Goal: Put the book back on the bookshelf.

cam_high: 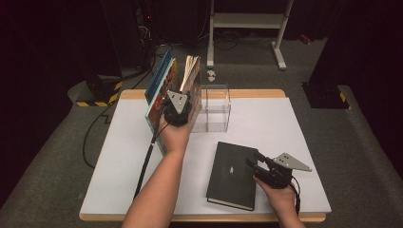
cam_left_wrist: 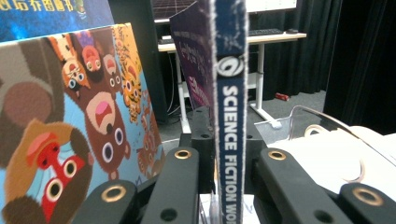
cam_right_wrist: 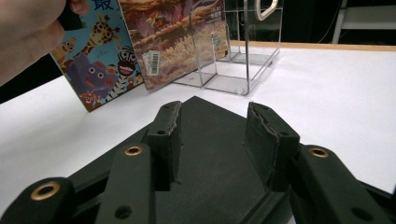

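- Left gripper [cam_high: 177,110] up at the far left of the white table [cam_high: 119,180], jaws pinched on the blue spine of a science fiction book [cam_left_wrist: 229,116]; book upright, edge-on between the jaws in the left gripper view
- Animal picture book [cam_left_wrist: 70,140] leaning just beside on the left; in the high view both stand as a small row [cam_high: 164,88] against the left wall of the clear acrylic holder [cam_high: 216,107]
- Holder compartments apparently vacant; books outside it, touching or very near its wall, exact contact unclear
- Right gripper [cam_high: 259,164] low at the near right, jaws spread and not gripping, hovering over the right edge of a black hardcover [cam_high: 233,175] lying flat on the table
- In the right gripper view, black cover [cam_right_wrist: 205,154] directly under and between the parted jaws; no closure on it yet
- Step in hand, by judgement: left steadies the standing books while right prepares to pick up the flat black one
- Next move calls for: lower jaw slid under the cover edge, closure on the edge, lift and rotation to upright, then placement beside the row or into the holder
- Risk: standing books tipping if the left grip slackens; thin edge slipping from the right jaws
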Demonstrator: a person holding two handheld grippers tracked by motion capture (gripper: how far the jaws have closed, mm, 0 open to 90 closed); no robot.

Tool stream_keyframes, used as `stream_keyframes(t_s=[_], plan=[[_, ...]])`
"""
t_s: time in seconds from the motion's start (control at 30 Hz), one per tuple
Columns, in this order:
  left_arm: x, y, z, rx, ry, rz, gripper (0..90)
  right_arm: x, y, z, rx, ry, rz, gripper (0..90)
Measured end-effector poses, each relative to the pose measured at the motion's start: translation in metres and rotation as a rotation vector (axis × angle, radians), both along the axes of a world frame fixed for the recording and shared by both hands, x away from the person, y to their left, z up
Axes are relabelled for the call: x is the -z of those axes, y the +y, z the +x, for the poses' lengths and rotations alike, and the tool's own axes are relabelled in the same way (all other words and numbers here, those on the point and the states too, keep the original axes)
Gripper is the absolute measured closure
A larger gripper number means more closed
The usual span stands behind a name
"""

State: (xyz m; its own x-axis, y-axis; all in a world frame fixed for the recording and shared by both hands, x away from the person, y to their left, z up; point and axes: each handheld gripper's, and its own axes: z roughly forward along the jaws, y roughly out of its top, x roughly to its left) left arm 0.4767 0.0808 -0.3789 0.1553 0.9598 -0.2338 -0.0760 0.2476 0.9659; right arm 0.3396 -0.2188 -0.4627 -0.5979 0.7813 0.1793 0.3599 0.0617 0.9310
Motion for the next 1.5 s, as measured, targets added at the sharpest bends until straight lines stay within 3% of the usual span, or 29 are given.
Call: stream_keyframes(t_s=[0.3,0.87,1.37,1.5], plan=[[0.003,0.007,0.001,-0.044,0.033,0.000,73.4,0.001,0.003,-0.001,-0.006,0.004,-0.005,55.2],[0.008,0.005,-0.004,-0.024,0.079,-0.007,61.8,0.003,0.005,-0.001,-0.015,0.012,-0.011,53.0],[0.011,0.009,-0.020,0.000,0.129,-0.034,56.0,0.005,0.008,-0.001,-0.019,0.015,-0.028,50.1],[0.013,0.008,-0.024,0.008,0.138,-0.021,55.2,0.006,0.009,0.000,-0.012,0.020,-0.035,49.1]])
